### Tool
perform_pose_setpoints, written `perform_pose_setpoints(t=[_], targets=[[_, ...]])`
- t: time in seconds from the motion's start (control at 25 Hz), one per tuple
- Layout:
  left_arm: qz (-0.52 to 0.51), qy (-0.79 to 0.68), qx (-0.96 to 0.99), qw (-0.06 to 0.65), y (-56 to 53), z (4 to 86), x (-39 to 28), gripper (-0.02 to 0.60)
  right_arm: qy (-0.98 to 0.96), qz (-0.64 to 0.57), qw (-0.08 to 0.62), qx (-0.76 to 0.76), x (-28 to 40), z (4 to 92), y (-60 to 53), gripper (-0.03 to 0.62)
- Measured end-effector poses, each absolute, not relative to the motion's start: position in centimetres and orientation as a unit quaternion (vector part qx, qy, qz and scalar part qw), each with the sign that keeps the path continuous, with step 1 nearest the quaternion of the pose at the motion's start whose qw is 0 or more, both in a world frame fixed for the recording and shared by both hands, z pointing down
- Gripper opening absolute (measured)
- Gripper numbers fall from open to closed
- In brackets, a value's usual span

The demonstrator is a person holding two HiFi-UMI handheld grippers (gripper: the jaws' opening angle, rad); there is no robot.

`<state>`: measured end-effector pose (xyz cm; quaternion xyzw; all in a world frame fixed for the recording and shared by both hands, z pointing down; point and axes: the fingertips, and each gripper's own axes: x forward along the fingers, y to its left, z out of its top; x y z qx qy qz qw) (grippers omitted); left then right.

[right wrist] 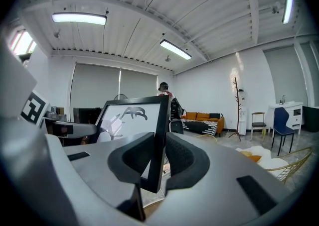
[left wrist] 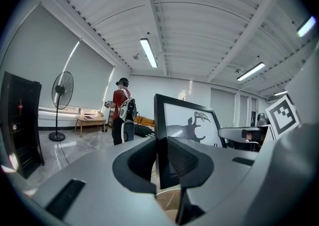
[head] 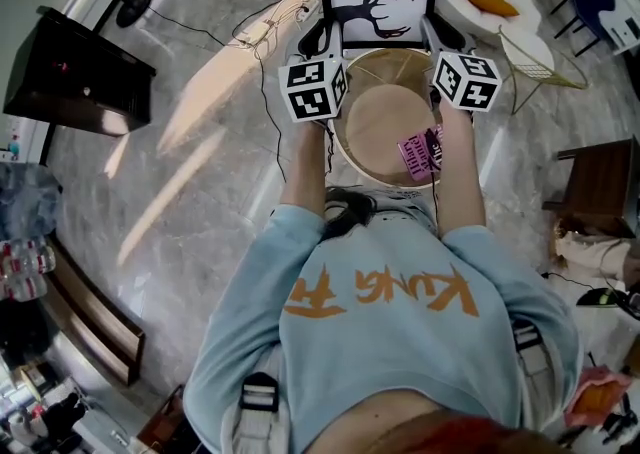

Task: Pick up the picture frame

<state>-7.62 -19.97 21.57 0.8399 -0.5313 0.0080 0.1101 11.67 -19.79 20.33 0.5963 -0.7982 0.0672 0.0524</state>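
Left gripper (left wrist: 160, 159) clenched on picture frame (head: 378, 10), pads pinching its left edge; right gripper (right wrist: 158, 156) clenched on the right edge; frame upright, spanning between the two claws, held off the round wooden table (head: 380, 122) just below both claws; pink packet (head: 420, 154) lies on table under right claw.

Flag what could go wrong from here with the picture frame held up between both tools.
The left tool and right tool each pinch only a thin side edge of the picture frame, low down, so it could tip or slip out. If the hands twist unevenly, one grip may let go. A drop would likely hit the round table and pink packet below.
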Motion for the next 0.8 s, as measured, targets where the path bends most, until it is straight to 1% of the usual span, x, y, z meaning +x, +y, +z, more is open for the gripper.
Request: perform_pose_setpoints(t=[0.8], targets=[[0.003, -0.536, 0.836, 0.121, -19.69, 21.95, -7.84, 0.081, -0.802, 0.058, 0.063, 0.591, 11.39, 20.28, -19.64, 0.071]])
